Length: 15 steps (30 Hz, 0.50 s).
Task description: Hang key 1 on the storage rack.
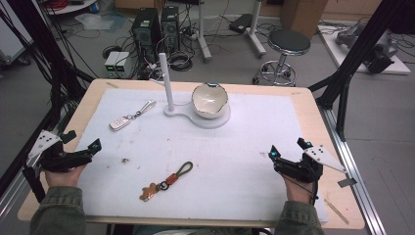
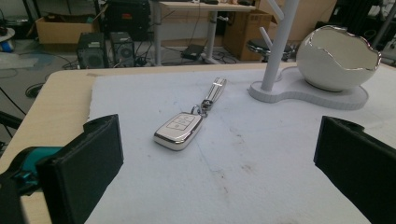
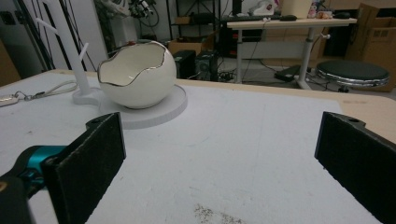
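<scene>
The person sits at the counter [image 1: 313, 105] with a pair of tongs in each hand, both held low near the front corners of the white mat [image 1: 244, 147]. The left tongs [image 1: 80, 142] rest at the mat's left edge, jaws spread wide with nothing between them. In the left gripper view they look straight at the silver car key fob [image 2: 179, 131], which lies flat on the mat just ahead, its strap [image 2: 214, 92] trailing away toward the stand. The fob is well apart from the jaws; nothing touches it.

The right tongs [image 1: 289, 148] sit near the mat's right edge, jaws likewise standing apart and empty. Ahead of them, in the right gripper view, is the white egg-shaped bowl [image 3: 137, 74] with its jagged silver rim, standing on the round end of a white base [image 3: 163, 109]. A white post [image 1: 166, 83] with short pegs rises from the other end of that base.

Nearer the person, roughly midway between the two hands, lies a second keychain [image 1: 166, 181]: a dark loop, an orange-red middle piece, and what seems to be a small brown bear-shaped charm, though it is too small to be sure. A little dark speck [image 1: 125, 160] sits on the mat to its left.
</scene>
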### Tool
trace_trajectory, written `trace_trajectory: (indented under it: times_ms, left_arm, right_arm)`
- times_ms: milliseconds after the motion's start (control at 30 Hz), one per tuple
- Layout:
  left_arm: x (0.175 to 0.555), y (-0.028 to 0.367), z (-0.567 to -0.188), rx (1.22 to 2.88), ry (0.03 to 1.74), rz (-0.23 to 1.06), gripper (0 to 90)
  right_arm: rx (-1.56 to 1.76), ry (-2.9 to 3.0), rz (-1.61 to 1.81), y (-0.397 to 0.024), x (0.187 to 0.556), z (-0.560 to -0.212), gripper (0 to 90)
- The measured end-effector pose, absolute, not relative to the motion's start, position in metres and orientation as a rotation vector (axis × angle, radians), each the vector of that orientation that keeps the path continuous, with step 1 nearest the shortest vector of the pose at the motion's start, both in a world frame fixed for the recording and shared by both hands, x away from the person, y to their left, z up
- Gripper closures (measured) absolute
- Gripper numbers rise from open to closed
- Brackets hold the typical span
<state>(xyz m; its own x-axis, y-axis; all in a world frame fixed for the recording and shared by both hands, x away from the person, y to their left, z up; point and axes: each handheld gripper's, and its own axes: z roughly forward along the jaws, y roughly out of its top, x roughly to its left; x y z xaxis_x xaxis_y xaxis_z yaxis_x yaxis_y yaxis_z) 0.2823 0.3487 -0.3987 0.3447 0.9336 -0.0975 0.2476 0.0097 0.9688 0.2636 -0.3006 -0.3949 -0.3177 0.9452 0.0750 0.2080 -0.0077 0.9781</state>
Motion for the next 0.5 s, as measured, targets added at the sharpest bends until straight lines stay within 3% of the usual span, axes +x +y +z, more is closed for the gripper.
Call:
trace_trajectory:
  times_ms: [500]
  left_arm:
    - [0.2827,0.3500,-0.3989,1.495,1.129,0.774,1.7]
  right_arm:
    - [1.218,1.605,1.369,-0.2999,0.2632,-0.3964,0.6]
